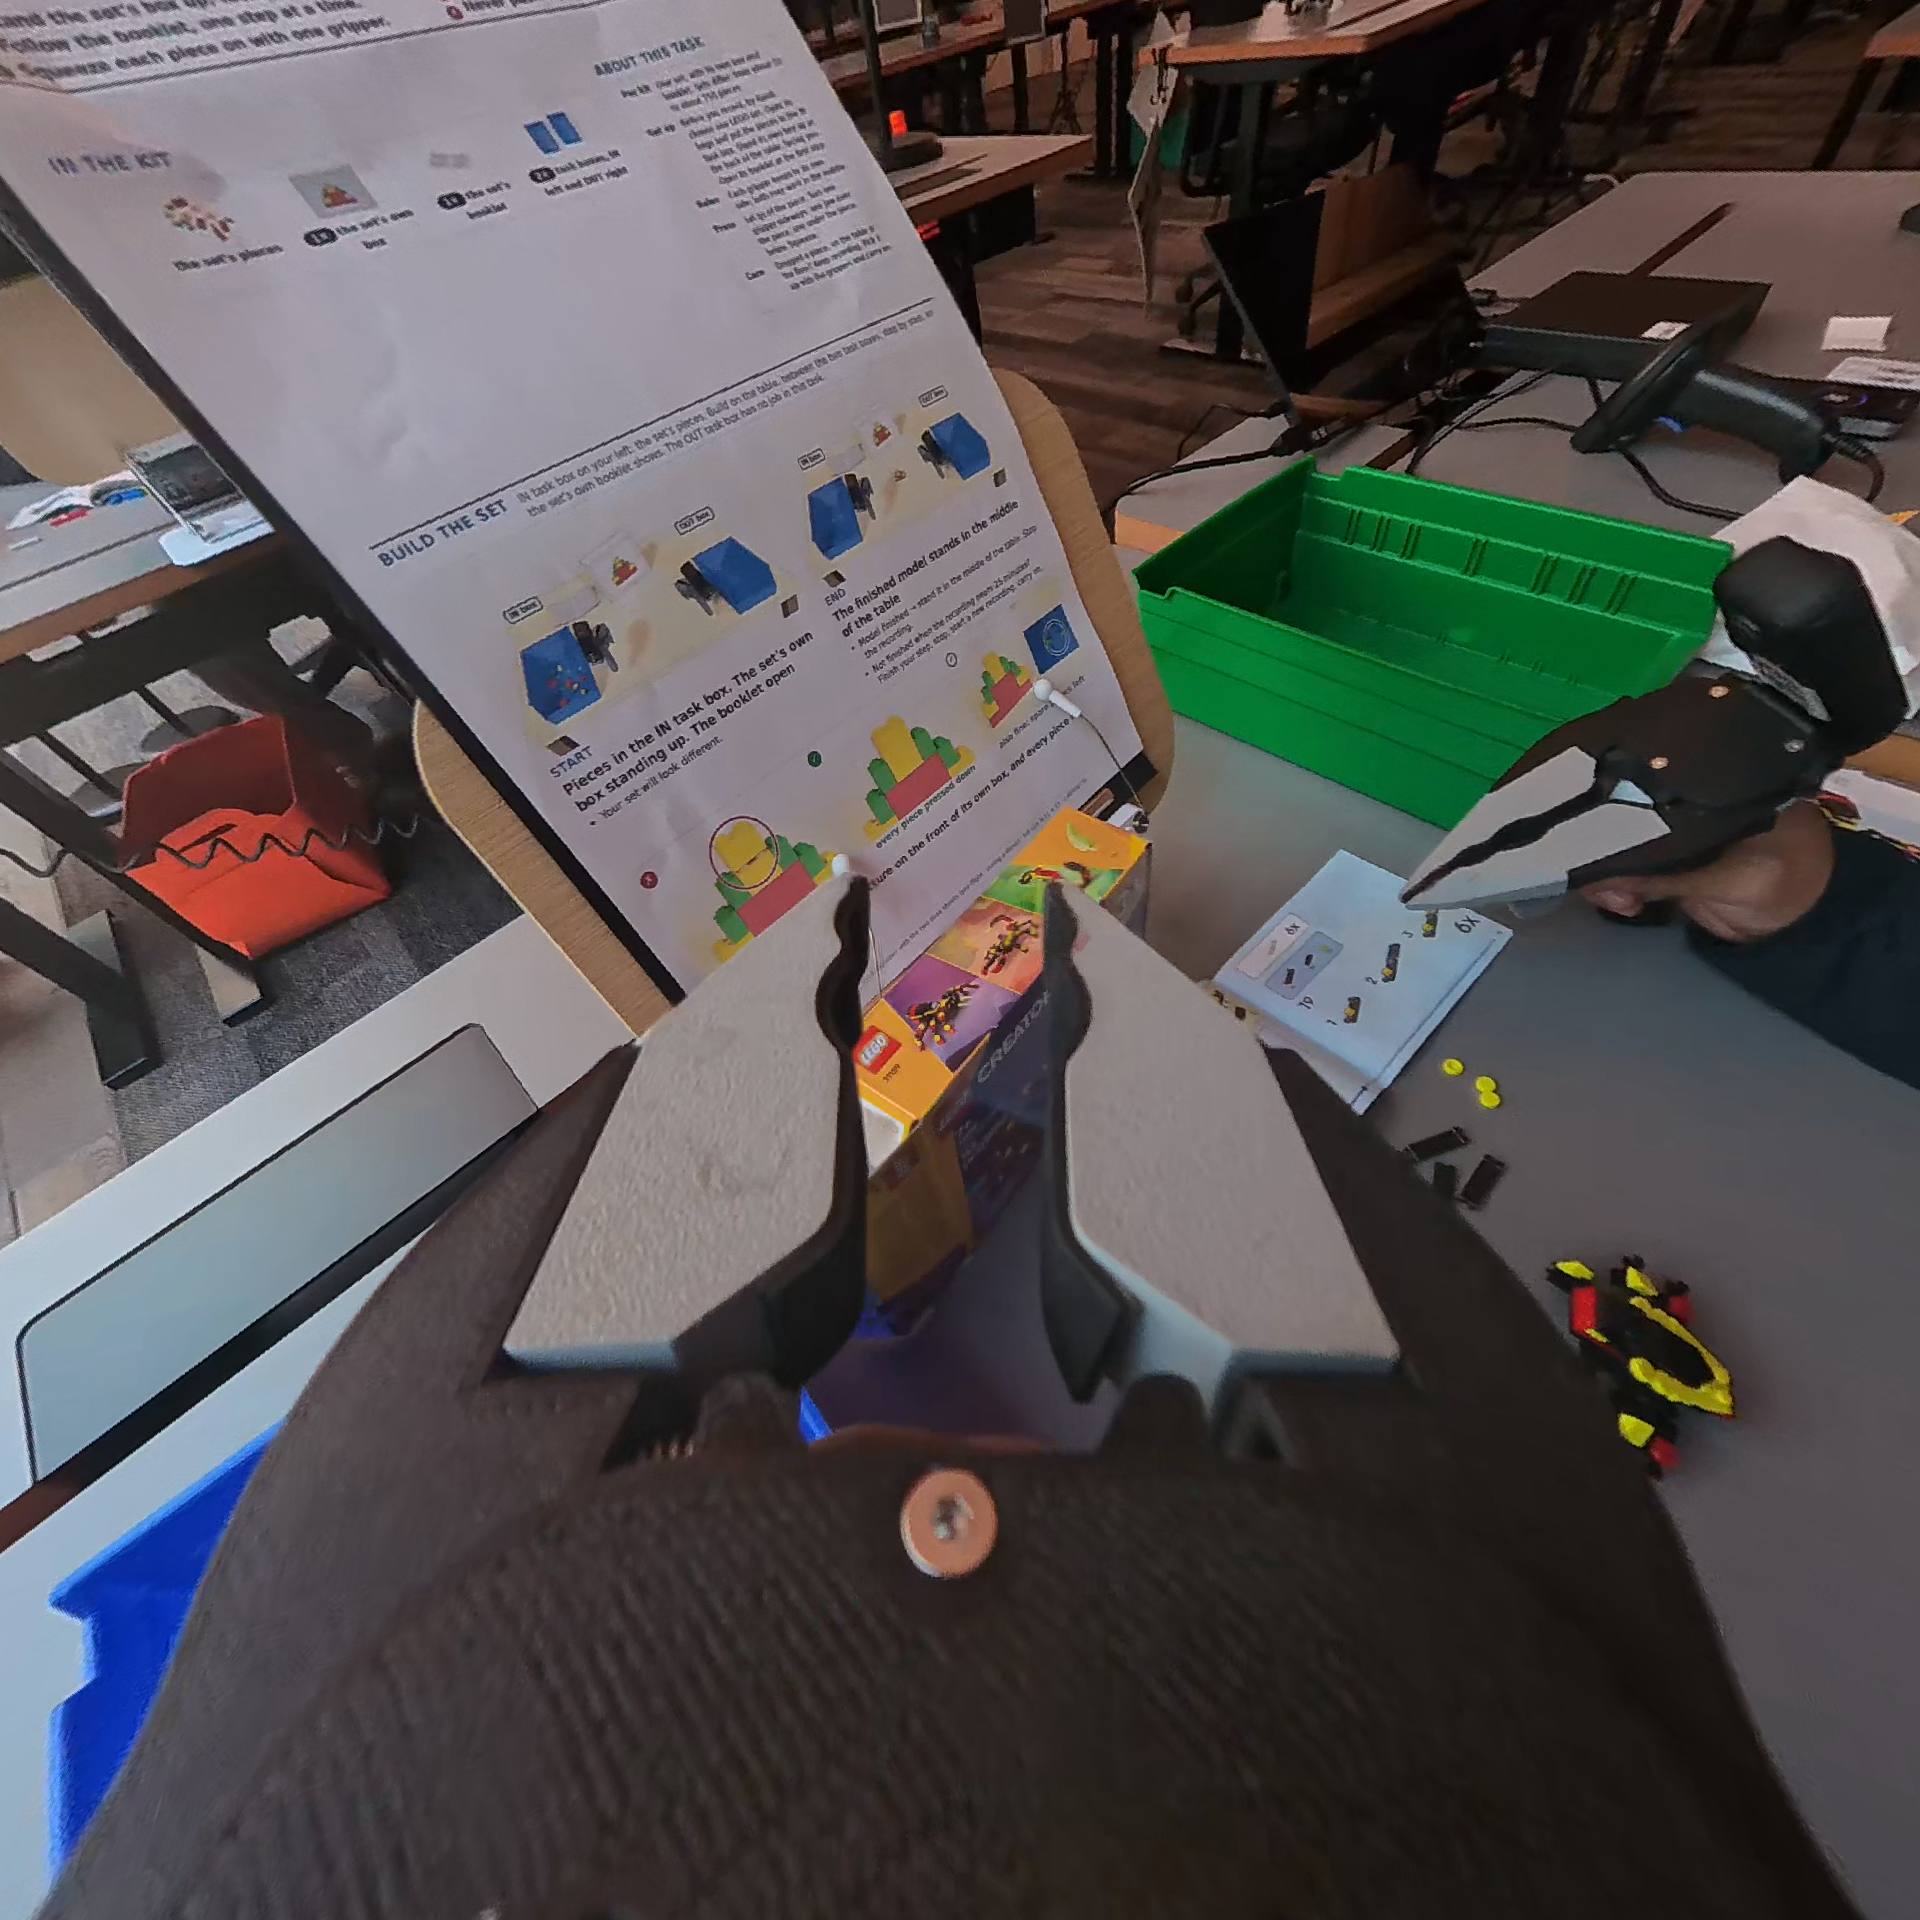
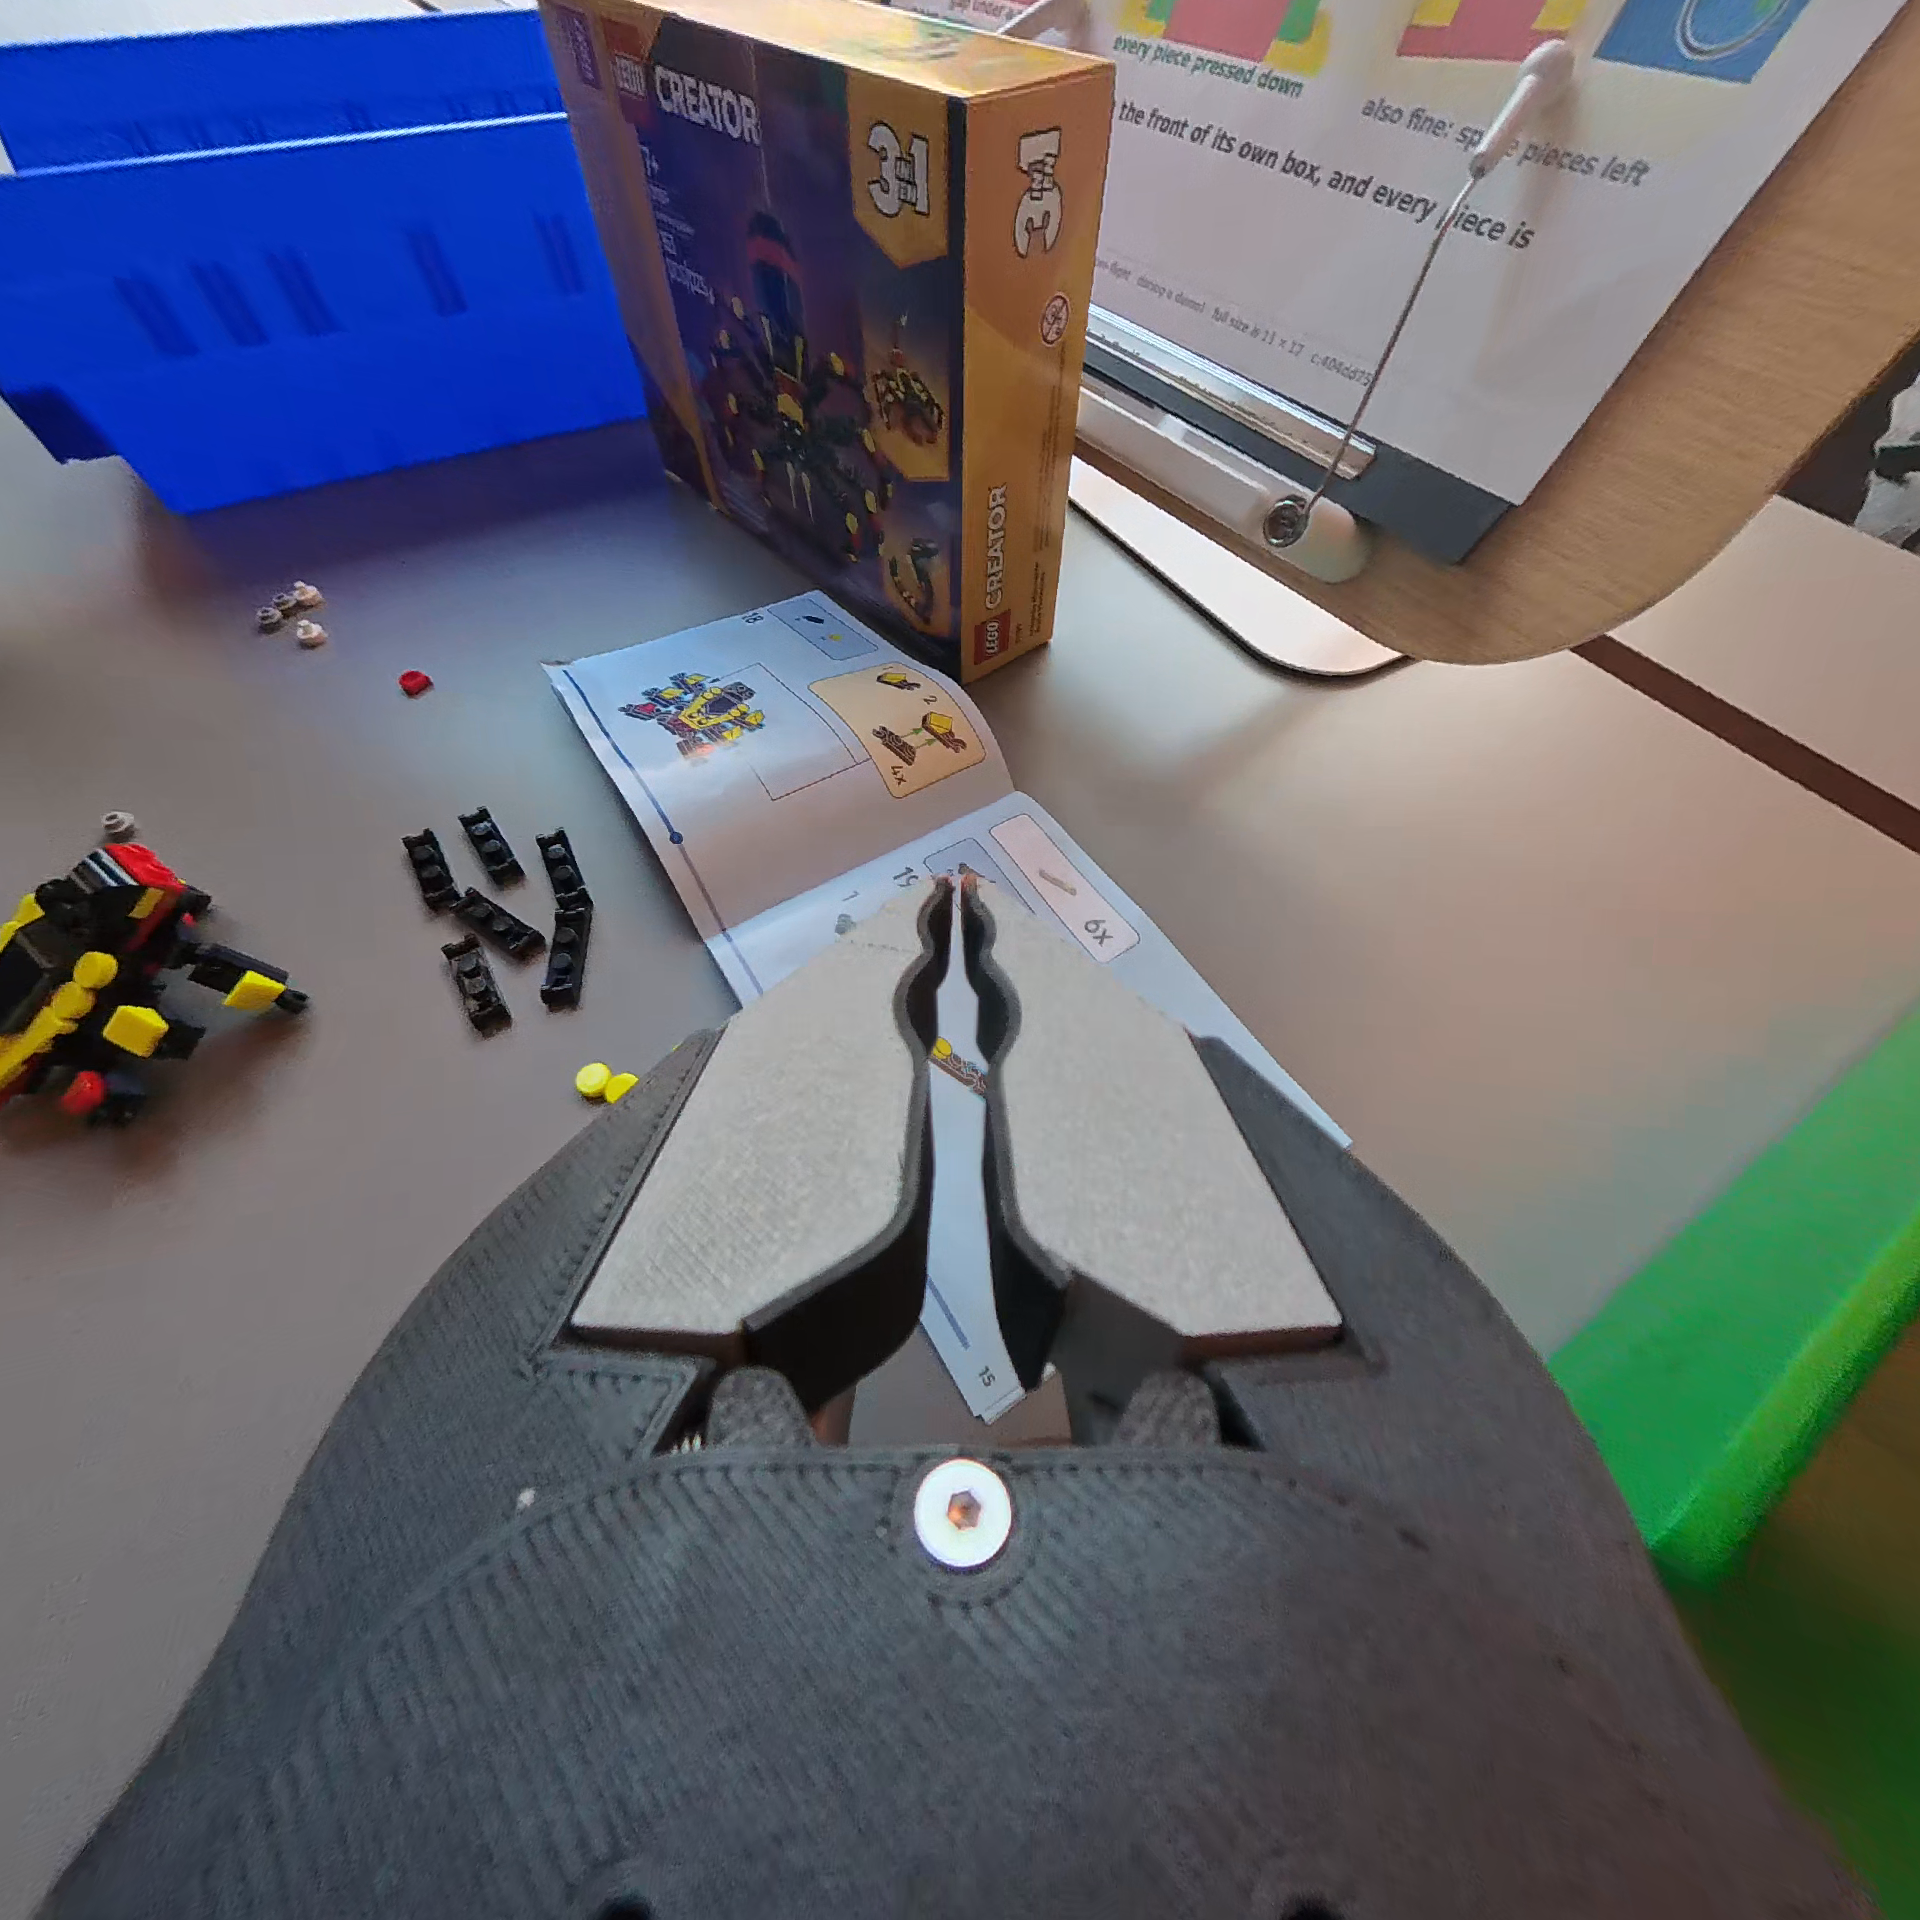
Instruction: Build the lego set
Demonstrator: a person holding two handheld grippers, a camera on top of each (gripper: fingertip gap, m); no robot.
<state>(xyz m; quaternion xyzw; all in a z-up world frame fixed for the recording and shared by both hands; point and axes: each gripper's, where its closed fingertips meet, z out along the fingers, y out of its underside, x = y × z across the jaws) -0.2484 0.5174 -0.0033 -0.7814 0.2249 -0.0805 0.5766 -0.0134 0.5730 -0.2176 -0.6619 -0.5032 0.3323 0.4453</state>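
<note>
On the worktop (image 2: 1351, 935) stand two bins, one blue (image 2: 312, 312), one green (image 1: 1434, 623), one set box (image 2: 862, 343), one open booklet (image 2: 790, 748) under the closed, empty right gripper (image 2: 954, 883), one part-built model (image 2: 94, 987) and six black plates (image 2: 509, 914) to its left, while the left gripper (image 1: 956, 894) hangs open.

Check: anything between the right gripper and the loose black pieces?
Nothing visible. The right gripper, shut and empty, is over the open booklet. The black pieces lie to its left on bare table; two small yellow studs sit nearer, off the direct line.
</note>
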